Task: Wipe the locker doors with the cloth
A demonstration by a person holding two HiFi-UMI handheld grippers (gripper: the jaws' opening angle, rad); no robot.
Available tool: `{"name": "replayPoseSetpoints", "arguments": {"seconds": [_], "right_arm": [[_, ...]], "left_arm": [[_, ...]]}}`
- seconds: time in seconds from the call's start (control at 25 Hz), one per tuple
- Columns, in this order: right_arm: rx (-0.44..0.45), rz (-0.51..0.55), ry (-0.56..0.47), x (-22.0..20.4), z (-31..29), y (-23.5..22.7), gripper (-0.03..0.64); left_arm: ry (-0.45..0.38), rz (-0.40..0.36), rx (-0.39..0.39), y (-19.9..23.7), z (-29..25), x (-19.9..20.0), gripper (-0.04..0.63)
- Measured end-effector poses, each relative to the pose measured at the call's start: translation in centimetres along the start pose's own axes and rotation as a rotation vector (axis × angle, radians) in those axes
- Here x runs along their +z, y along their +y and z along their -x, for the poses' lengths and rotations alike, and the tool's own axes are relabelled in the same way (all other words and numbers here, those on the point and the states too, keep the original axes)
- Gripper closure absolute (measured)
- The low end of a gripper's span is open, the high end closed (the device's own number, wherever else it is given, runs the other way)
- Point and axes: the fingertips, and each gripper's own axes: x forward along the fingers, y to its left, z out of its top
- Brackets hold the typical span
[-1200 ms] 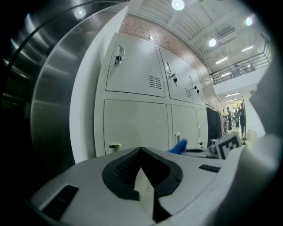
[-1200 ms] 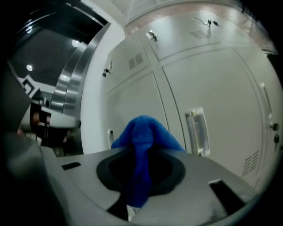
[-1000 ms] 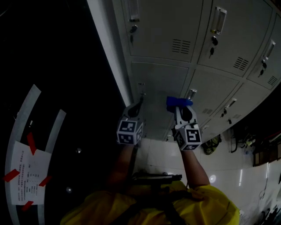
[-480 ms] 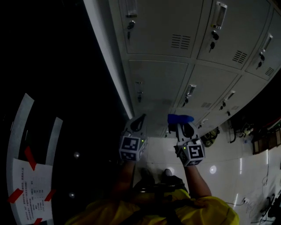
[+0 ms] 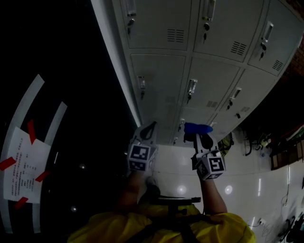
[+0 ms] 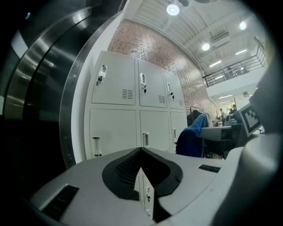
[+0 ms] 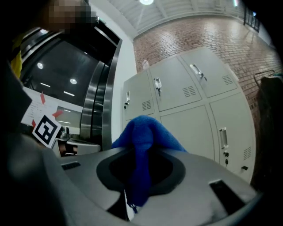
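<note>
Slippage looks likeliest: blue cloth [image 7: 141,132] sits clamped in the right gripper [image 5: 199,133] jaws, apparently short of the locker doors [image 5: 159,80], left gripper [image 5: 150,127] jaws together and empty, so dragging its loose fold could tug it free.

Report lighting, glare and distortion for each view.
Head view: badly underexposed, the lockers dim grey, lamp glints on the floor. Left gripper view: bright, wide-angle bending the lockers' edges, ceiling lamps glaring. Right gripper view: well lit, the cloth close and slightly soft, corners vignetted.
</note>
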Motion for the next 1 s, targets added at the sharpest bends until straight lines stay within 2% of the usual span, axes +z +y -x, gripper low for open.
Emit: {"name": "replayPoseSetpoints", "arguments": {"seconds": [0.12,0.24,0.4,0.48,0.72,1.0], "right_arm": [[-0.008,0.002,-0.028,1.2,7.2,-2.9,0.548],[-0.036,0.024,-0.015,1.2,14.0,-6.9,0.549],[-0.039,-0.001,-0.007,1.4,19.2,-9.8,0.549],[-0.032,0.021,-0.006,1.9,21.2,-9.9,0.549],[-0.042,-0.004,-0.037,2.8,25.2,-9.8,0.549],[-0.026,0.002,-0.038,4.0,26.0,-7.1,0.549]], "left_arm": [[-0.02,0.005,0.056,-5.1,1.9,0.0,0.598],[-0.018,0.019,0.079,-11.1,3.6,-0.9,0.598],[-0.058,0.104,0.078,-17.5,6.4,0.0,0.598],[-0.067,0.106,0.07,-19.9,8.0,0.8,0.598],[-0.063,0.022,0.084,-22.9,10.8,1.7,0.598],[-0.056,0.012,0.105,-21.6,13.7,1.8,0.597]]}}
